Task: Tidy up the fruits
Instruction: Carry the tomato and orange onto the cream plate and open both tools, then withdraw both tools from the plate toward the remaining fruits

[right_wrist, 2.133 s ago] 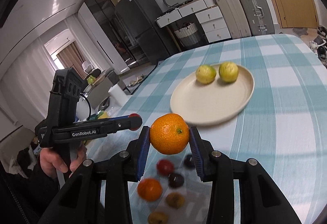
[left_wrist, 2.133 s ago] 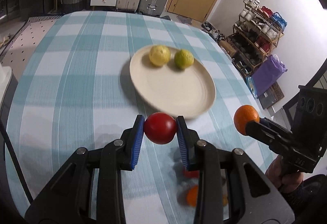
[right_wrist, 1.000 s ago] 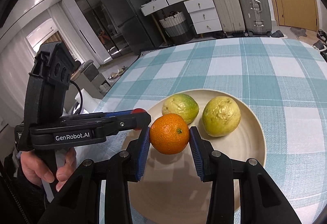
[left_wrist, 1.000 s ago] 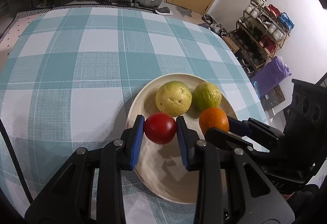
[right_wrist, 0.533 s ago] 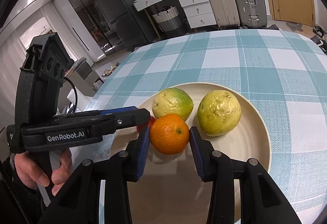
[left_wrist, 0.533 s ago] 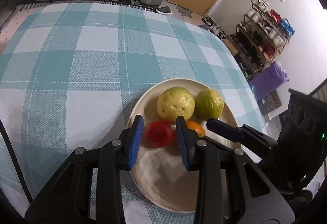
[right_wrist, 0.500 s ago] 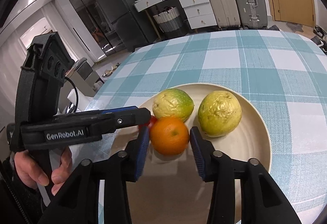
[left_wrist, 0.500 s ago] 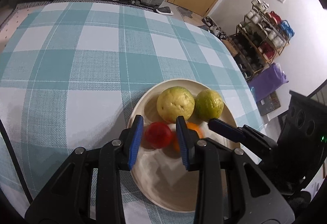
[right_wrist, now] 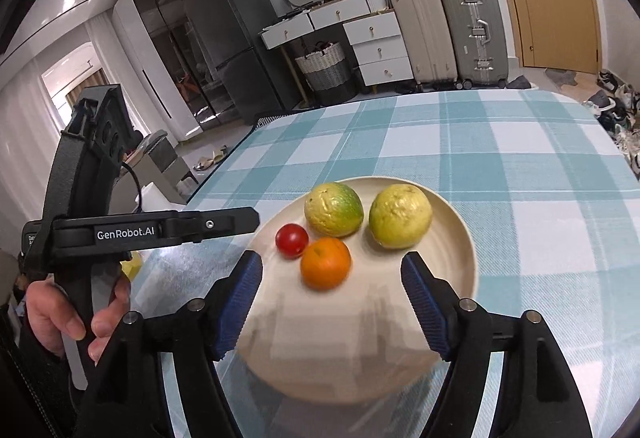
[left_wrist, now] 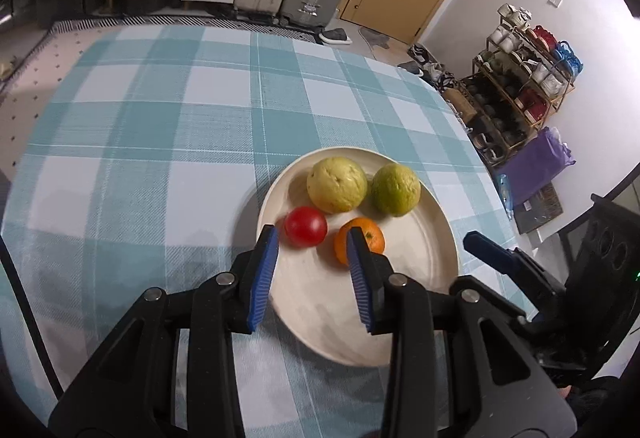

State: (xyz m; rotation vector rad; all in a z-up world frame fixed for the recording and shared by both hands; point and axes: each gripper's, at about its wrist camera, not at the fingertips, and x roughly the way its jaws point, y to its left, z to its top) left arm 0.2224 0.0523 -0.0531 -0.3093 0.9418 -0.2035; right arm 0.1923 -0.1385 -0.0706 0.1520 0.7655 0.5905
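A cream plate on the checked tablecloth holds a red tomato, an orange, a yellow guava and a greenish guava. My left gripper is open and empty, just behind the tomato and the orange. My right gripper is wide open and empty, above the plate's near part, behind the orange. Each gripper shows in the other's view, the right and the left.
The blue and white checked tablecloth covers a round table. Suitcases, drawers and a basket stand past the far edge. A shoe rack stands to the right. A hand holds the left gripper.
Both grippers carried their fruit over the plate, opened and let go. The tomato and the orange now lie on the plate and both grippers have drawn back a little.
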